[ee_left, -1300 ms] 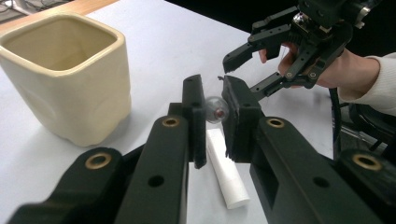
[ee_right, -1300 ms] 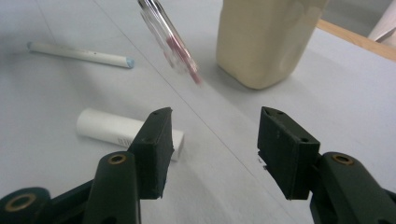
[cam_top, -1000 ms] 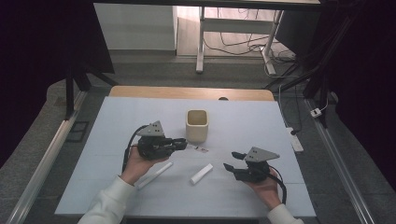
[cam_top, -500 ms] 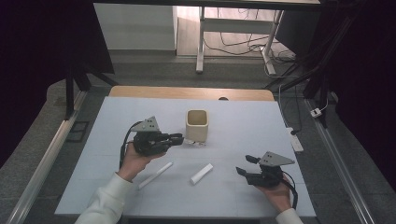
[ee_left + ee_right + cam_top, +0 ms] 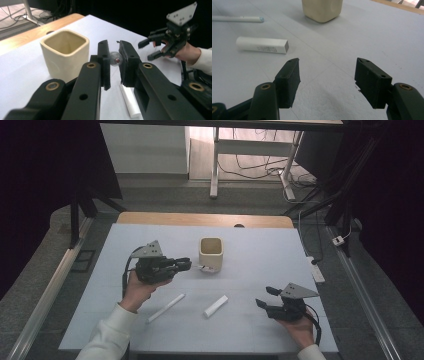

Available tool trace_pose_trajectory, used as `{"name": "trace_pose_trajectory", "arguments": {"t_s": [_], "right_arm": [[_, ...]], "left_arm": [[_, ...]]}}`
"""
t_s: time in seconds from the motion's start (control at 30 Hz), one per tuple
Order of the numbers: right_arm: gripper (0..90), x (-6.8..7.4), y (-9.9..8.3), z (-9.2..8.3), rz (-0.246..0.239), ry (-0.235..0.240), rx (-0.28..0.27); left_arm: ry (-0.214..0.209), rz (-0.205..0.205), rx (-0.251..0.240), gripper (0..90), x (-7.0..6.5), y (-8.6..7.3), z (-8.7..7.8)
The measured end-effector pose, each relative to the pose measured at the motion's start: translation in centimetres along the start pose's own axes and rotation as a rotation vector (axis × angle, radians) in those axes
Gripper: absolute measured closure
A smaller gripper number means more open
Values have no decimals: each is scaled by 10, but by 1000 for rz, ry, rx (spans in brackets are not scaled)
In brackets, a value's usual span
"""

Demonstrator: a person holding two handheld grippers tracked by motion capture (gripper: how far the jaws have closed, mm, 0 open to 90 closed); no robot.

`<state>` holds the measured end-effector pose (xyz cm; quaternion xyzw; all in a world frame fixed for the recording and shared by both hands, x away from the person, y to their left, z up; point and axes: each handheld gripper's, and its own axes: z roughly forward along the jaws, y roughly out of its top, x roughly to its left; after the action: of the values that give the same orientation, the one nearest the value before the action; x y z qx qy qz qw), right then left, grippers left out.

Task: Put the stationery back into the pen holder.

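Left gripper (image 5: 113, 60) clamped on pen (image 5: 115, 58), probably clear, tip pointing at cup (image 5: 210, 254) just beside it. Right gripper (image 5: 327, 82) jaws apart, empty, well off from cup.

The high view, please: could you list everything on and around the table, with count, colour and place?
Cup: one, cream, square-mouthed, upright at the middle of the table.
Pen: one, clear with a small red spot at its end, held in the left tool beside the cup.
Slim stick: one, white, lying on the table near the person's edge, left of centre.
Short tube: one, white, lying right of the slim stick.
Table: one, pale blue-grey top with a wooden far edge.
Cables: several, dark, on the floor beyond the table.
Left tool: one, black, shut on the pen.
Right tool: one, black, jaws open with nothing between them, having just opened further, low over the table's right side.
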<state>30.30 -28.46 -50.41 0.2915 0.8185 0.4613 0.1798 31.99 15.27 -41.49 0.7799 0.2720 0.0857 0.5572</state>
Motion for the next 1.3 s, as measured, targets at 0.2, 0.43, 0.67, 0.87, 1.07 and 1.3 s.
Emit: {"name": "trace_pose_trajectory", "arguments": {"t_s": [0.2, 0.43, 0.67, 0.87, 1.07, 1.3], "right_arm": [[361, -2, -2, 1, -7, 11, 6], [361, -5, -3, -1, -2, 9, 6], [361, -5, -3, 1, 1, 6, 11], [361, -4, -3, 1, 11, 12, 7], [359, -5, -3, 1, 16, 17, 3], [359, -4, -3, 1, 6, 9, 12]], "left_arm": [[46, -14, 0, 792, 9, 11, -9], [89, -14, -5, 792, 15, 24, -12], [111, -11, -2, 792, 22, 36, -11], [122, -4, 13, 792, 27, 44, -4], [140, -4, 39, 792, 33, 52, 5], [160, -7, 89, 791, 42, 57, 19]]}}
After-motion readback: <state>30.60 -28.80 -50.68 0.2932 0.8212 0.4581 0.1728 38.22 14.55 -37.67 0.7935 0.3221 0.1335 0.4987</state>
